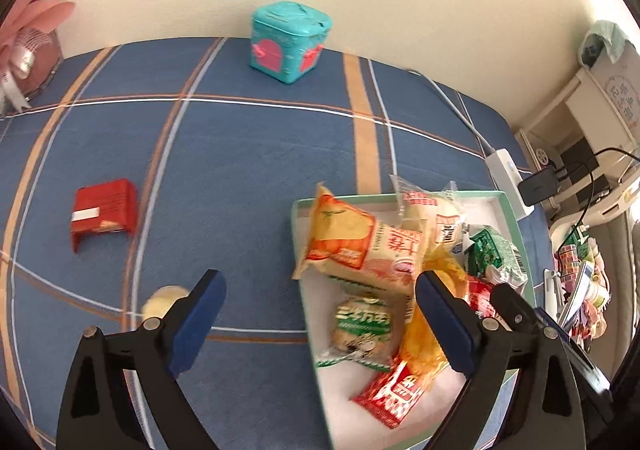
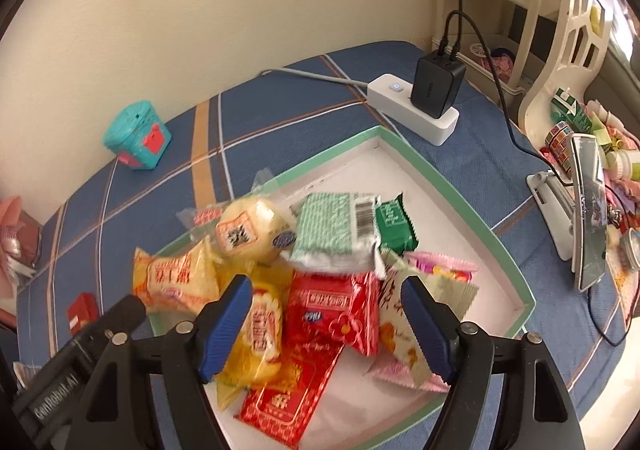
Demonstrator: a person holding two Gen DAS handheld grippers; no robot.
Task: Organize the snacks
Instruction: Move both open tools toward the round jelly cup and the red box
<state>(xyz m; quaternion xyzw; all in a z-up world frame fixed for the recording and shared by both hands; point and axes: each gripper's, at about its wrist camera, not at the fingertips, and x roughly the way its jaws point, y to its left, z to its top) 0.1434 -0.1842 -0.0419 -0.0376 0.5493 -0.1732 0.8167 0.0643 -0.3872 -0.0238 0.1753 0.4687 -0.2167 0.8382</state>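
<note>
Most of the snacks are already gathered in the shallow green-rimmed box (image 2: 472,194) on the blue checked worktop (image 1: 240,154), heaped toward its near-left corner. Both grippers hang above the pile with jaws apart and nothing between the pads: the left gripper (image 1: 320,314) straddles the box's left edge, the right gripper (image 2: 326,324) is over the red packets (image 2: 332,314).

Two items appear to be left outside: a red packet (image 1: 103,212) lying well apart to the left, and a small pale round snack (image 1: 162,300) just beside the left gripper's outer finger (blurred, so its kind cannot be told). The turquoise tin (image 1: 289,40) by the wall looks like a toy and is probably best left alone.

The round snack is likely best fetched next by the left gripper, being nearest. It should be approached from above, the pads set either side of its middle, and squeezed gently, since soft wrapped cakes crush easily. It is best released into the bare white far corner of the box, where the orange-yellow bag (image 1: 340,238) overhanging the rim will not be nudged off.
</note>
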